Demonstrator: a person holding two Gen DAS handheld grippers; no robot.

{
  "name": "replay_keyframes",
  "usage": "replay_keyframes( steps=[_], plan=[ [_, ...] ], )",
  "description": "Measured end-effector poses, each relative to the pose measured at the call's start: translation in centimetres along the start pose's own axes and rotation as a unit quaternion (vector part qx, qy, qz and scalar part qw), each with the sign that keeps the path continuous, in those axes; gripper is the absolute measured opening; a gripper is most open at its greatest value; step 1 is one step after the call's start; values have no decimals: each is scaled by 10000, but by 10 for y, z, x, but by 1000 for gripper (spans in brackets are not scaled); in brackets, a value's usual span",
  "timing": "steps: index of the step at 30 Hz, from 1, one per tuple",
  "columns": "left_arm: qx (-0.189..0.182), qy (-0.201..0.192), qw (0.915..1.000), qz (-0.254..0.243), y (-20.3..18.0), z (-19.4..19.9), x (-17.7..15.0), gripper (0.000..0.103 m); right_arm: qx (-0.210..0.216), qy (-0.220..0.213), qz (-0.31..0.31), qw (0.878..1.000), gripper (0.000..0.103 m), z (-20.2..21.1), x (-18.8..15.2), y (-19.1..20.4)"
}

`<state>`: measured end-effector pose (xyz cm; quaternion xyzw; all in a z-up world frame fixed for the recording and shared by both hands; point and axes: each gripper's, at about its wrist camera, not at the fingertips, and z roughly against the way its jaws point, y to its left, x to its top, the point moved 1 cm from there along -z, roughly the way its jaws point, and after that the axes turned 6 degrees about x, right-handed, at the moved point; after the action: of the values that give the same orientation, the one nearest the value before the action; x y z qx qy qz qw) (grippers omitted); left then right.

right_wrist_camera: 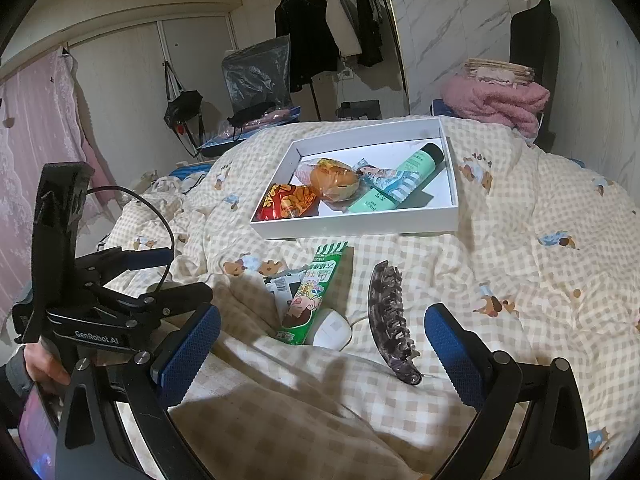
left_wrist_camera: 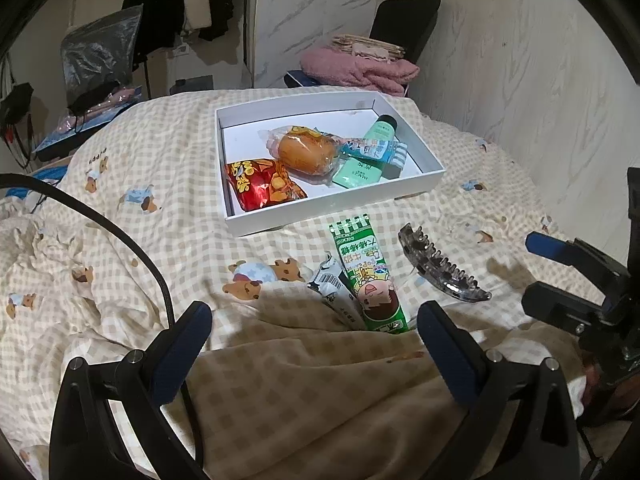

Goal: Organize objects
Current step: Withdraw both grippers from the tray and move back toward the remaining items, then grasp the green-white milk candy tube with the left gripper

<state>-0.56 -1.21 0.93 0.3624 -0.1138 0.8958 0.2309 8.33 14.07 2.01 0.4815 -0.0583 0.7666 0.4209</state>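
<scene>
Left wrist view: the left gripper [left_wrist_camera: 314, 344] hangs low over the bed [left_wrist_camera: 160, 184], its fingers spread wide and holding nothing. A white box [left_wrist_camera: 332, 208] sits further up the bed and already holds a red snack bag [left_wrist_camera: 262, 184], a wrapped bun [left_wrist_camera: 306, 152], a green bottle [left_wrist_camera: 382, 128], a green tube [left_wrist_camera: 356, 174] and a blue-and-white pack [left_wrist_camera: 374, 148]. Three things lie outside it, just in front of the gripper: a green packet [left_wrist_camera: 366, 272], a black-and-white sachet [left_wrist_camera: 334, 288] touching its left edge, and a hair claw [left_wrist_camera: 442, 268] to the right. The task looks more than half done.

Right wrist view: the right gripper [right_wrist_camera: 322, 344] is likewise spread and empty, with the left gripper [right_wrist_camera: 160, 276] beside it. The green packet [right_wrist_camera: 314, 296] runs lengthwise from the gripper toward the box [right_wrist_camera: 356, 226], striped end nearest the box. The claw [right_wrist_camera: 390, 316] lies roughly parallel, teeth facing left. A white mouse [right_wrist_camera: 330, 328] touches the packet's near end; the sachet [right_wrist_camera: 280, 288] peeks out at its left.
</scene>
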Motion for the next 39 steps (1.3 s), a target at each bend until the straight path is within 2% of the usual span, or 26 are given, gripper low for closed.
replay_keyframes(
  steps=[11,14,15,17,20,23,25,27,30,36,39],
  plan=[
    [193,-123,9994,255,21,19,16,102,81,9,-30,10000,102,-3,-1,-2],
    [67,-134,9997,201,26,24,22,92,131,19,-58,9999,102,-4,-2,-2],
    [-54,9,9998,170,26,22,24,88,174,42,-76,9998,102,-4,-2,-4],
    [-2,187,9997,172,26,16,23,78,324,123,-133,9993,102,-8,-3,-7],
    [80,381,9990,235,25,6,22,77,386,136,-216,9989,102,-9,-4,-10],
    [-87,638,9972,382,25,-5,27,77,420,102,-240,9988,102,-7,-5,-11],
    [-365,906,9936,573,27,-11,36,72,451,101,-261,9986,102,-8,-5,-12],
    [-552,1205,9882,771,28,-18,46,54,496,110,-307,9982,102,-9,-5,-14],
    [-733,1552,9802,987,23,-32,57,35,567,115,-418,9974,102,-11,-6,-19],
    [-826,2201,9665,1031,-9,-61,59,35,683,19,-571,9960,102,-9,-6,-25],
    [-866,2511,9611,756,-31,-75,56,35,704,-54,-607,9957,102,-7,-6,-27]
  ],
)
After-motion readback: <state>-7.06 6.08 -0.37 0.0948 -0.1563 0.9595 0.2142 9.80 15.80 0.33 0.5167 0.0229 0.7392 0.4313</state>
